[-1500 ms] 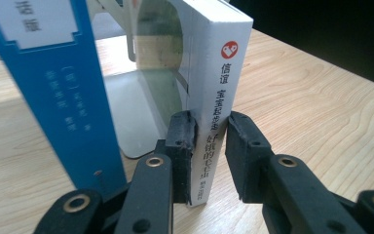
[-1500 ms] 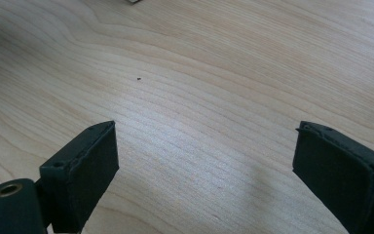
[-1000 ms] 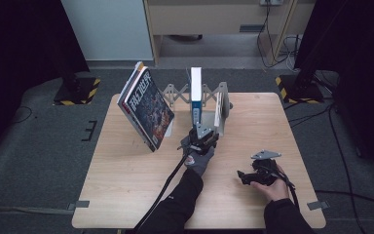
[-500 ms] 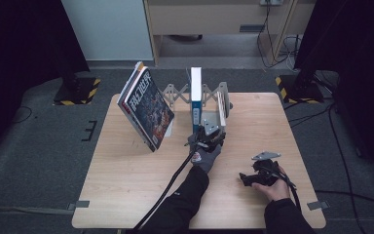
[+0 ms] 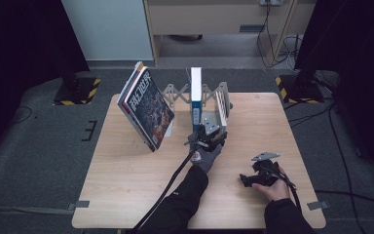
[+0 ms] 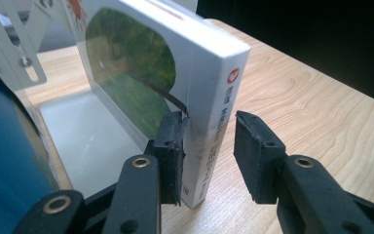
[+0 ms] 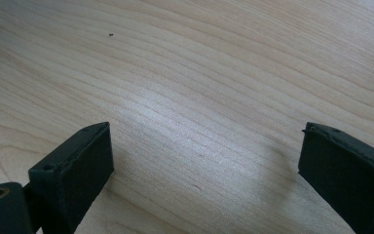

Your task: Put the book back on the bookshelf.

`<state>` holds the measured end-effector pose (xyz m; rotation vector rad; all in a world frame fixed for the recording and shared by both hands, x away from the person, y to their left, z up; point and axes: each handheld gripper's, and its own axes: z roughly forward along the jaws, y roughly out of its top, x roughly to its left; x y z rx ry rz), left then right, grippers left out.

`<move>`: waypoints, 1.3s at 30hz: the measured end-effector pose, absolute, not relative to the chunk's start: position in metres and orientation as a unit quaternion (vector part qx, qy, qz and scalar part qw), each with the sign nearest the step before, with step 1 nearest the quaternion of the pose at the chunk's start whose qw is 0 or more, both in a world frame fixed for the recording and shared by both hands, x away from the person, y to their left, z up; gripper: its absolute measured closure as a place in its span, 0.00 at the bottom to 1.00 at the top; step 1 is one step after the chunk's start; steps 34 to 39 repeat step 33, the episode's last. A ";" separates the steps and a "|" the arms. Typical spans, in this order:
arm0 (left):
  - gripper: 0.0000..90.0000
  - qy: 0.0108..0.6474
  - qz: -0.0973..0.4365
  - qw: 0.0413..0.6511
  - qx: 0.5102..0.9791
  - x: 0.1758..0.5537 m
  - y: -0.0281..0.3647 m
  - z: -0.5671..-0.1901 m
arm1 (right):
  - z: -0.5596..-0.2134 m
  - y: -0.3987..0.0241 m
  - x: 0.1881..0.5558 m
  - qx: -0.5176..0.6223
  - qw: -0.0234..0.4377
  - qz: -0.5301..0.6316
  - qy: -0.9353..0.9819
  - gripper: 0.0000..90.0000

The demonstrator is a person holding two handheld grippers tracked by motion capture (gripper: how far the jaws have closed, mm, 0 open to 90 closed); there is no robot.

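Note:
A white book with a green cover [image 6: 209, 87] stands upright in the metal book rack [image 5: 214, 118] at the back of the table. My left gripper [image 6: 209, 156] straddles its lower spine edge. Its jaws have just been opening: one pad [image 6: 171, 146] still rests against the cover, while the other stands clear of the book. In the high view the left gripper [image 5: 209, 130] sits at the rack's front, just right of a tall blue-and-white book [image 5: 195, 92]. My right gripper [image 5: 253, 178] rests low on the table at the front right, and in its own view the right gripper [image 7: 204, 180] stands open over bare wood.
A magazine [image 5: 148, 109] leans upright at the rack's left end. The blue book's cover [image 6: 5, 146] is close beside my left jaw. The wooden table [image 5: 126, 195] has bare room at the front left and far right. A cable trails from the left gripper along the sleeve.
The left hand has edged slightly toward the right end of the rack. The right hand and the books have stayed where they were.

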<state>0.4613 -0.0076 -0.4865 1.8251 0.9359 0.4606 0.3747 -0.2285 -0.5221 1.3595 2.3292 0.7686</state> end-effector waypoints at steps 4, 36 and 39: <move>0.65 0.374 0.193 0.497 0.758 0.457 -0.002 -0.481 | -0.523 -0.229 0.374 0.477 0.169 0.268 0.820 0.07; 0.42 0.429 0.155 0.388 0.800 0.342 0.234 -0.459 | -0.513 -0.236 0.373 0.486 0.178 0.286 0.806 0.06; 0.42 0.429 0.155 0.388 0.800 0.342 0.234 -0.459 | -0.513 -0.236 0.373 0.486 0.178 0.286 0.806 0.06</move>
